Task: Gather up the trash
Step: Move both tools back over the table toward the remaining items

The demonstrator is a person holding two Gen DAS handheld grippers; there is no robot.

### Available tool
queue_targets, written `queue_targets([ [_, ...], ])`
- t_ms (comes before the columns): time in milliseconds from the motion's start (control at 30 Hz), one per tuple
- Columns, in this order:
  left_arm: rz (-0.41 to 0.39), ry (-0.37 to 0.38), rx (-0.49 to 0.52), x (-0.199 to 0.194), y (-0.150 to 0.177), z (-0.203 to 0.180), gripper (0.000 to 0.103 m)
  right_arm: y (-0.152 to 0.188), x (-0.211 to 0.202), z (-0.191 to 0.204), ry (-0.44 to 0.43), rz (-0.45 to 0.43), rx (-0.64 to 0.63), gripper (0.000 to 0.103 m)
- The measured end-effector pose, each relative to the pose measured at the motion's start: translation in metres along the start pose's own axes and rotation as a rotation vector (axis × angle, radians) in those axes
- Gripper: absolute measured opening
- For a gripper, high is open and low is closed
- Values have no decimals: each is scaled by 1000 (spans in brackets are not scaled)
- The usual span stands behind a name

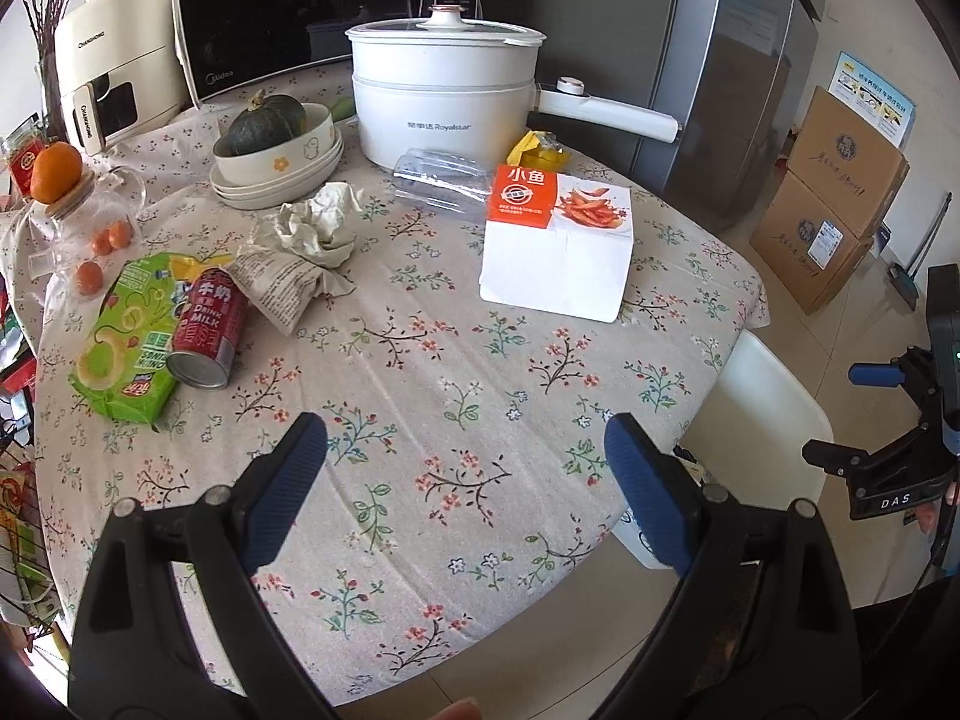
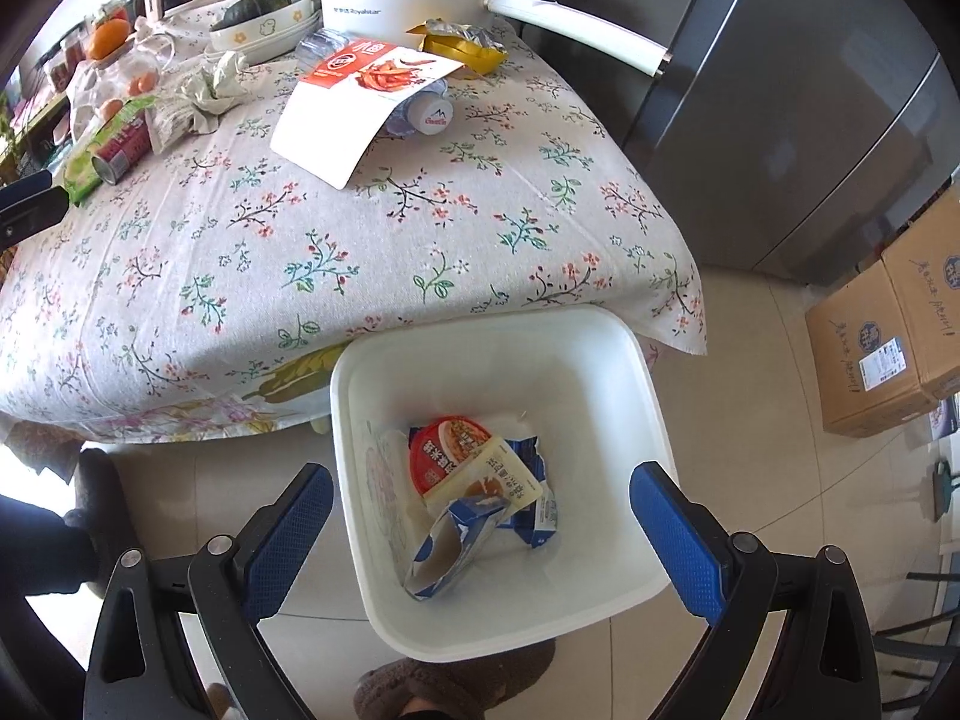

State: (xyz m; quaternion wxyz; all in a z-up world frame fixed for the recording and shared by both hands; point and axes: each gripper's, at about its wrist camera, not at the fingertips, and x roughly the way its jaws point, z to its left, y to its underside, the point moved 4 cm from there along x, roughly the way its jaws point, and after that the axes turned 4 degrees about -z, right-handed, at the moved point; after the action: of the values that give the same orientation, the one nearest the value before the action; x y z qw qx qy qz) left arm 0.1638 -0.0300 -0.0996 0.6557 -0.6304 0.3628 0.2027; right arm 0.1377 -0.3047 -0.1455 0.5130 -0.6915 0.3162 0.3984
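1. Left gripper (image 1: pixel 465 462) hangs over the floral tablecloth (image 1: pixel 456 372) — fingers spread wide, nothing between them.
2. Right gripper (image 2: pixel 480 516) hovers above the white bin (image 2: pixel 498 336), likewise released.
3. Trash on the table: red milk can (image 1: pixel 207 330), green snack bag (image 1: pixel 123 342), crumpled paper (image 1: pixel 315 225), fish-snack box (image 1: pixel 558 246) — wrappers (image 2: pixel 480 498) already in the bin.

Clear bottle (image 1: pixel 441 180) partly hidden behind the snack box (image 1: pixel 558 243) near the tabletop's far edge, microwave (image 1: pixel 264 12) cut off at top, print on crumpled paper (image 1: pixel 282 291) too small to read

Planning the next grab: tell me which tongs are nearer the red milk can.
Left. The left tongs hover over the table close to the red milk can; the right tongs hang over the white bin.
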Motion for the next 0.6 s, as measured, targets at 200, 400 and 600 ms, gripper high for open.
queue_targets([
  [200, 7, -65, -39, 1, 4, 39, 94, -29, 1, 18, -4, -42, 18, 101],
  [400, 2, -123, -75, 2, 4, 76, 94, -54, 2, 42, -12, -77, 16, 101],
  [600, -32, -164, -102, 5, 3, 116, 94, -74, 5, 66, -42, -102, 30, 101],
])
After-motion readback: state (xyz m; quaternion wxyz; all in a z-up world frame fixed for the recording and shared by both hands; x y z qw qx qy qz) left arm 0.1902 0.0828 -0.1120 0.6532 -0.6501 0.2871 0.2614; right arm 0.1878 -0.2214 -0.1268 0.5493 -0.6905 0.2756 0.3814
